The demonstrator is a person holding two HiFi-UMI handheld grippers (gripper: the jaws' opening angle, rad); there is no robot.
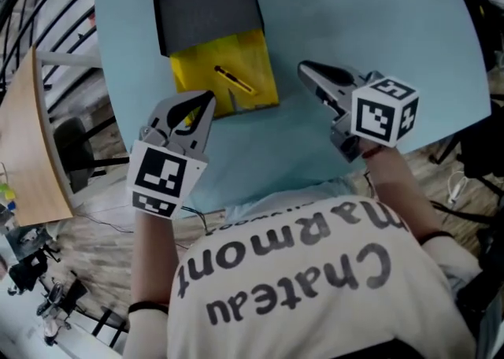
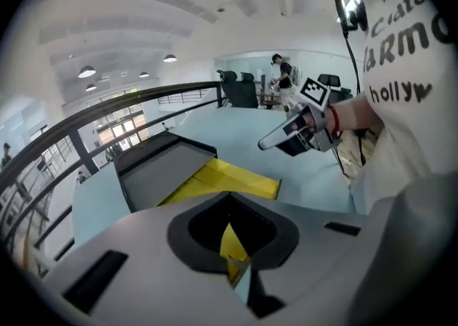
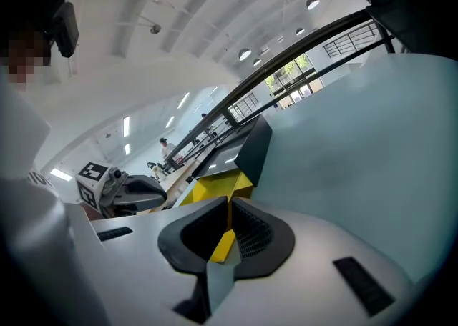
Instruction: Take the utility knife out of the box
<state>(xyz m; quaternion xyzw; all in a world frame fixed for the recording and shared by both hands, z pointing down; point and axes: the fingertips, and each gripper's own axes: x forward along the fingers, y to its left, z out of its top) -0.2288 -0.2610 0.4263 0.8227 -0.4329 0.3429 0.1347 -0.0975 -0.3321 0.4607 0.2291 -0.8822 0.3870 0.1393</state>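
An open box (image 1: 253, 57) with a yellow inside and a raised black lid (image 1: 206, 7) stands at the far middle of the light blue table (image 1: 378, 27). The utility knife (image 1: 235, 79), yellow and black, lies slanted inside it. My left gripper (image 1: 208, 98) is shut and empty, its tips just before the box's near left corner. My right gripper (image 1: 303, 69) is also shut and empty, a short way right of the box's near right corner. Each gripper view looks over its closed jaws at the yellow box (image 2: 236, 178) (image 3: 218, 187).
A wooden board (image 1: 31, 153) and dark metal railings (image 1: 47, 3) stand off the table's left edge. Cables and gear lie on the floor at the lower left (image 1: 47, 294). The person's white printed shirt (image 1: 315, 271) fills the near foreground.
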